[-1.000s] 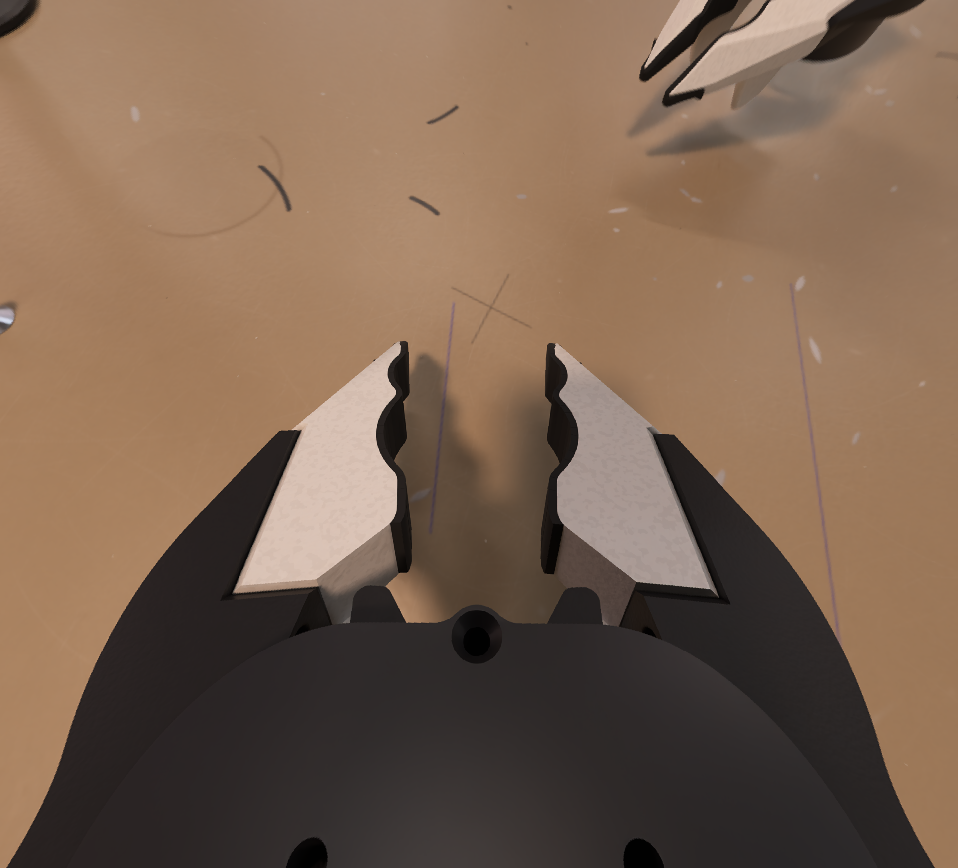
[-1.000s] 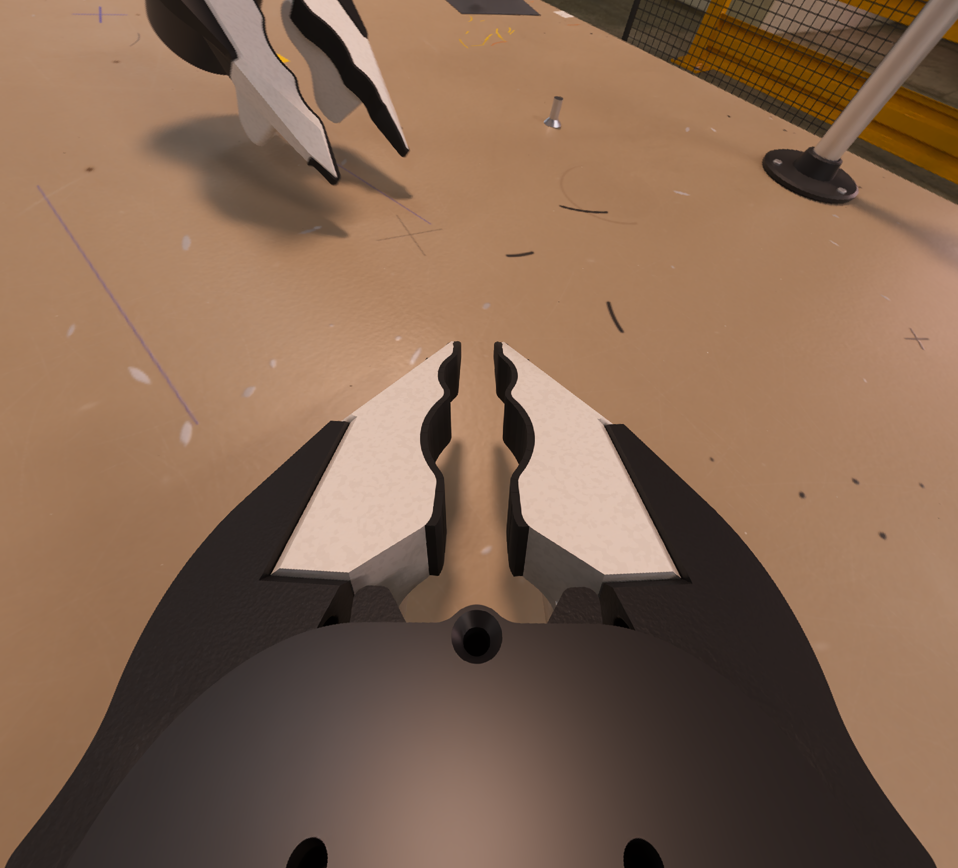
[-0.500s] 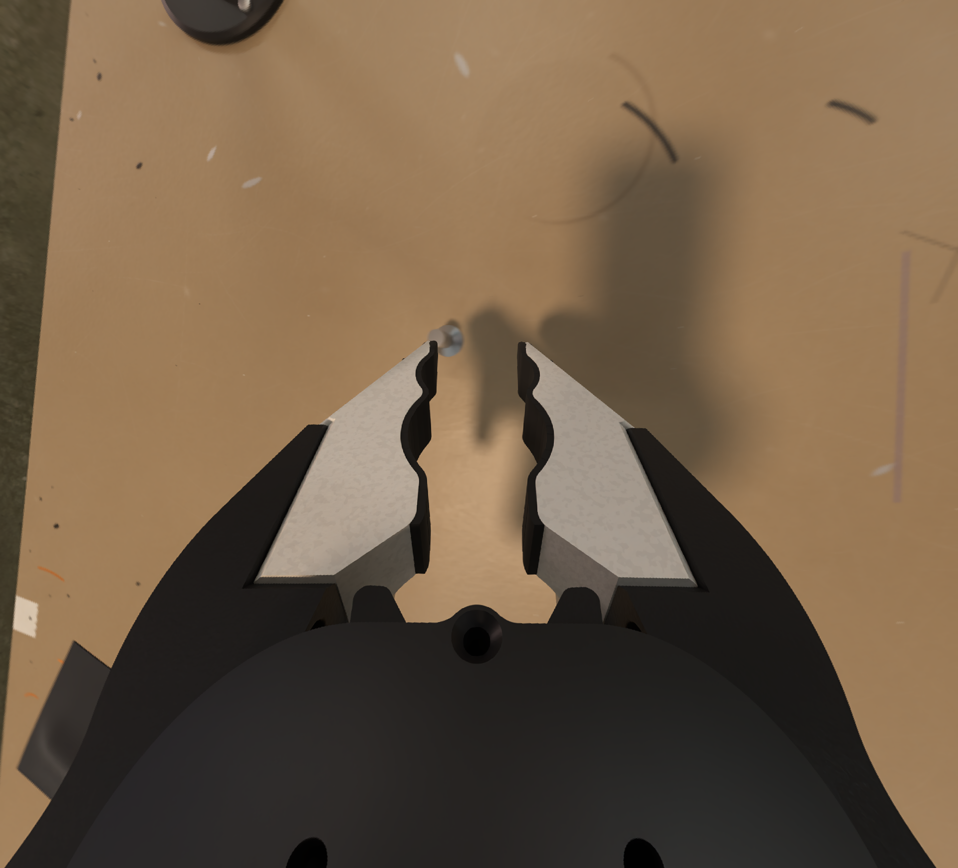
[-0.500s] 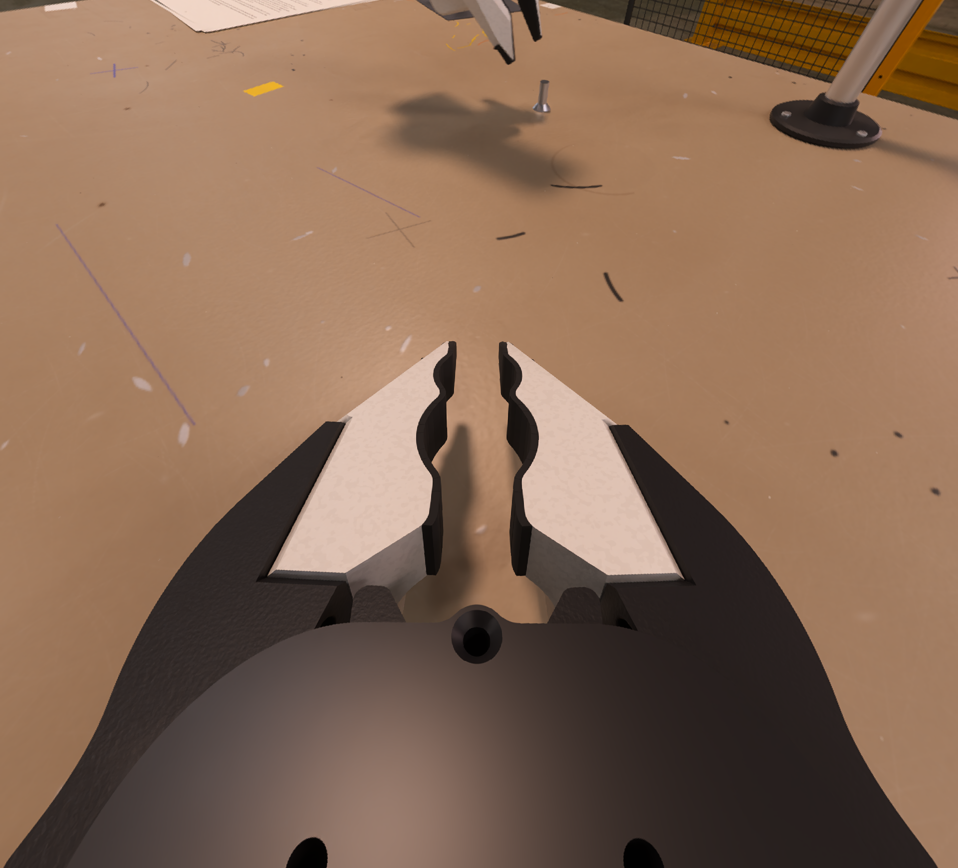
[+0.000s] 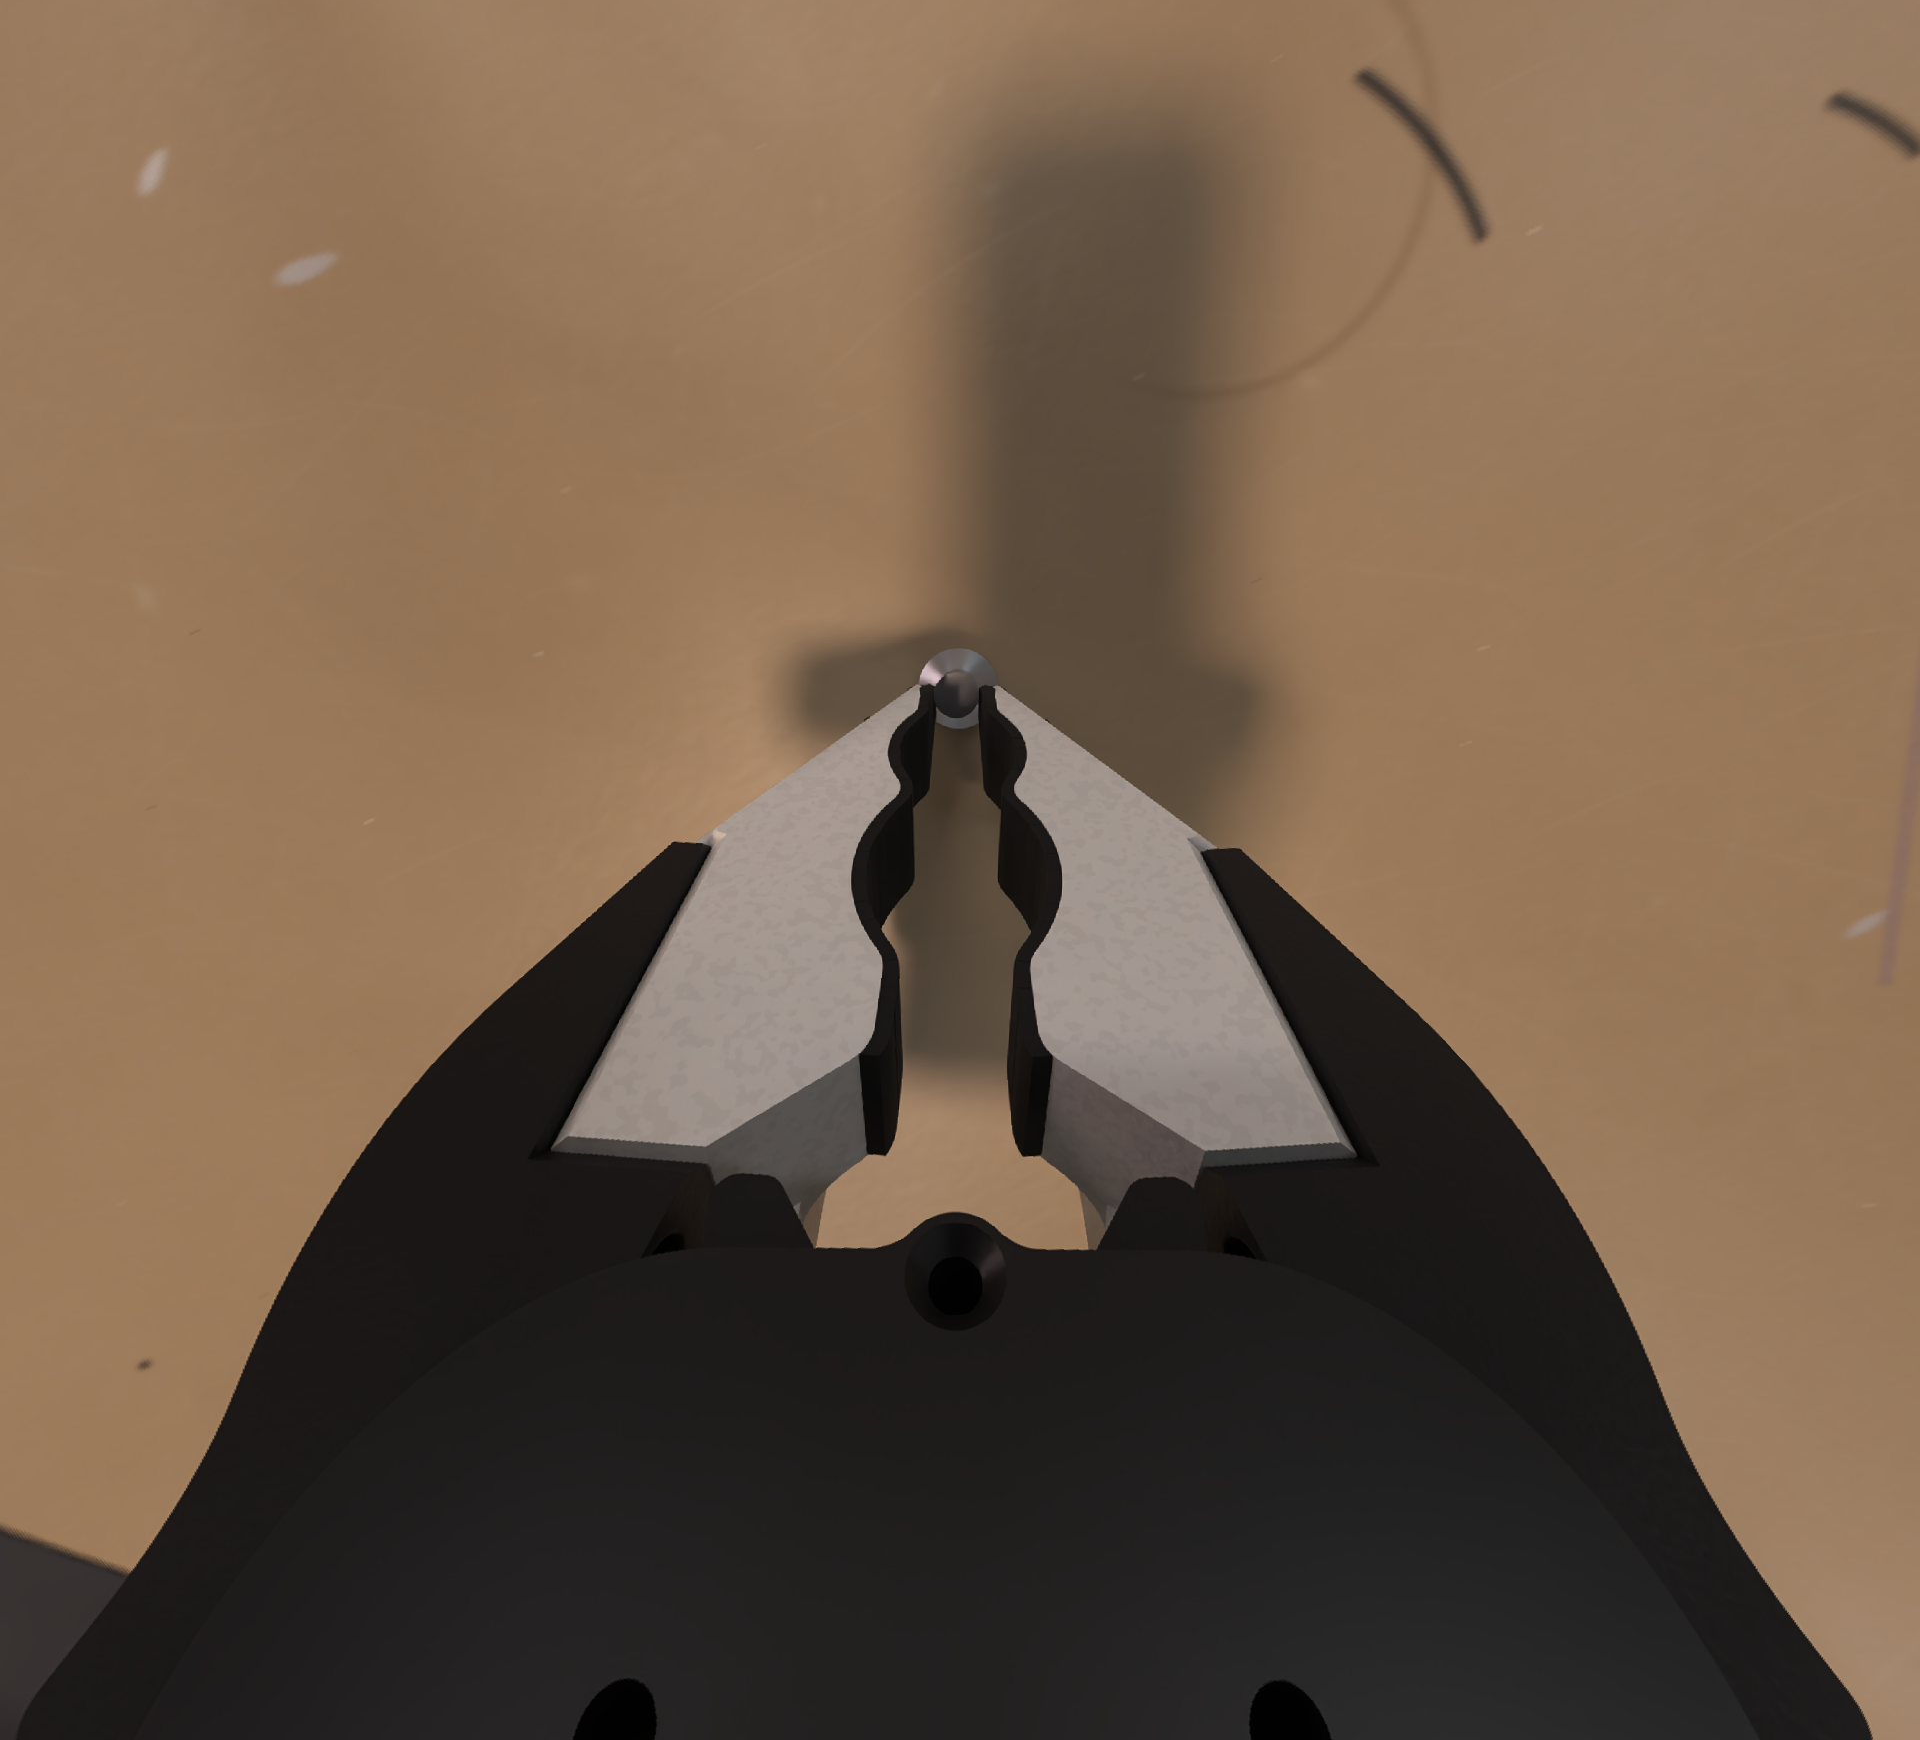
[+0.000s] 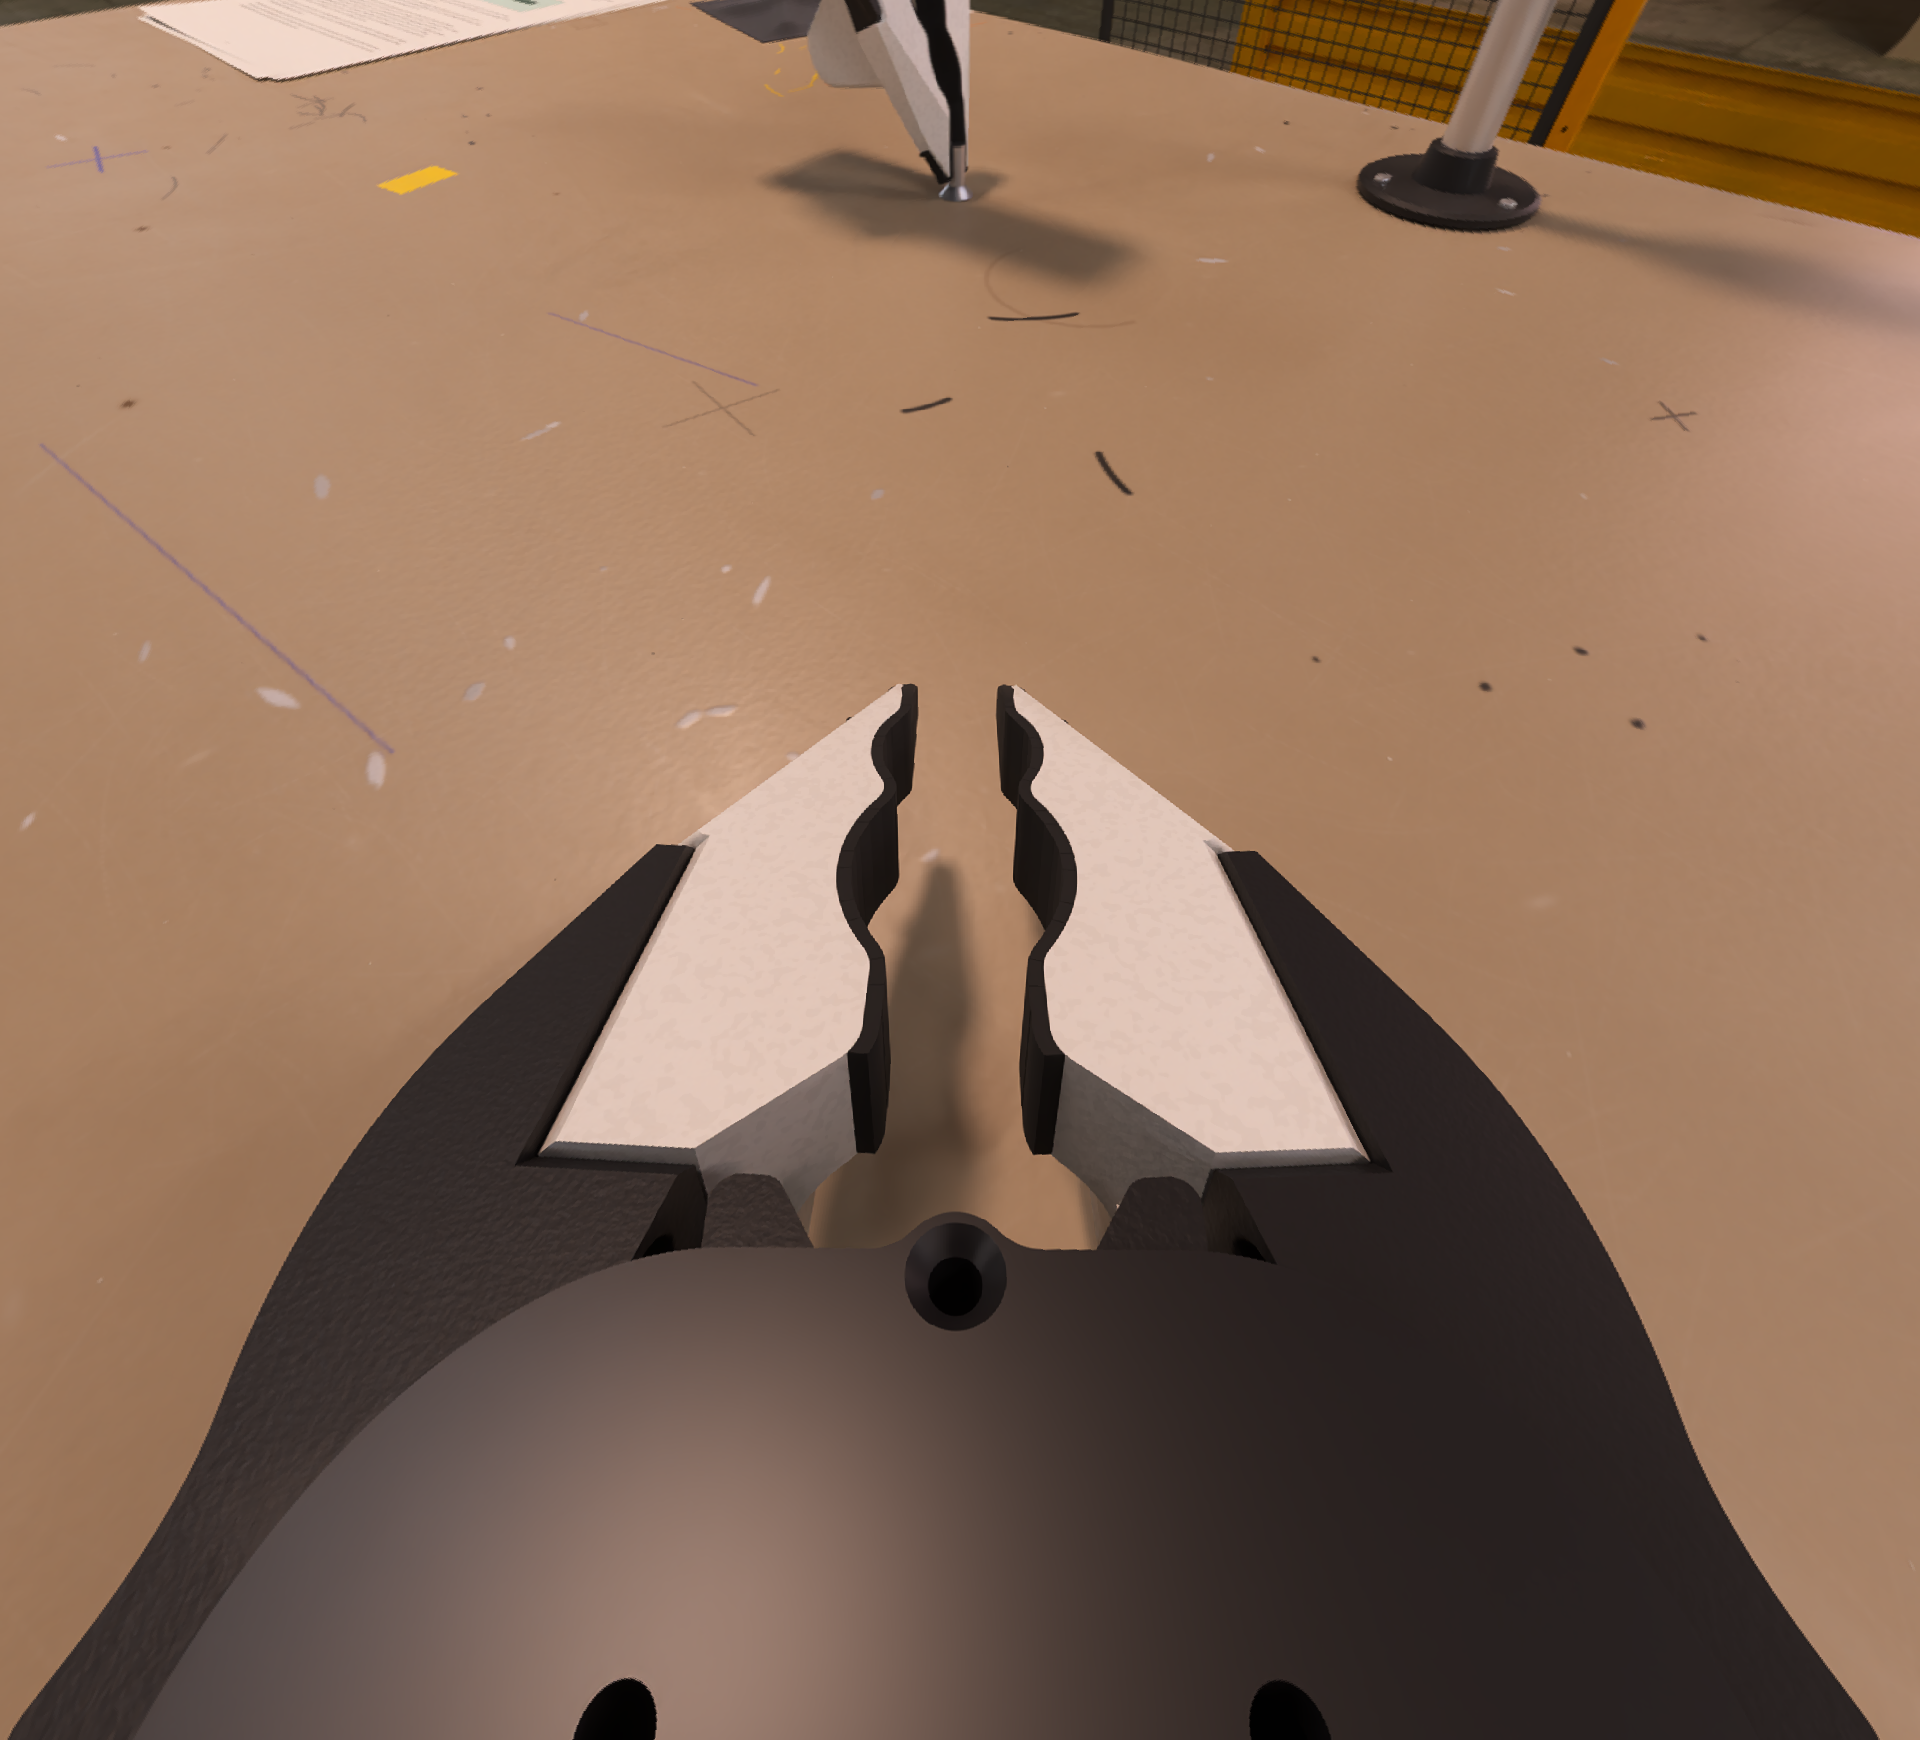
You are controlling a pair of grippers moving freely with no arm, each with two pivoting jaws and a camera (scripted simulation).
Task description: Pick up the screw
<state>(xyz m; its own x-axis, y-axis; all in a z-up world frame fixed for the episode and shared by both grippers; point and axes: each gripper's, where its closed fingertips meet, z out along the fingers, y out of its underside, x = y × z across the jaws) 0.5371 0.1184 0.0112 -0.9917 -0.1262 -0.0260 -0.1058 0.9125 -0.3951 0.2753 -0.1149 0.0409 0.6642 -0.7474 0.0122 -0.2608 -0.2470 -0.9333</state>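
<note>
A: Screw (image 5: 957, 691) stands head-down on the brown tabletop (image 5: 520, 464), its shank pinched between the left gripper (image 5: 956, 703) fingertips.

B: Then lift straight up; you hold it by the very tips, so don't twist.

A: Pose?

B: Your left points steeply down; your right gripper (image 6: 956, 703) hovers low, well apart, slightly parted, holding nothing.

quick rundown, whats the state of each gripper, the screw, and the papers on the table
left gripper: pointing down, shut on the screw at its tips
right gripper: open, empty, low over the table
screw: upright, head down on the table
papers: lying flat at the far edge
</note>
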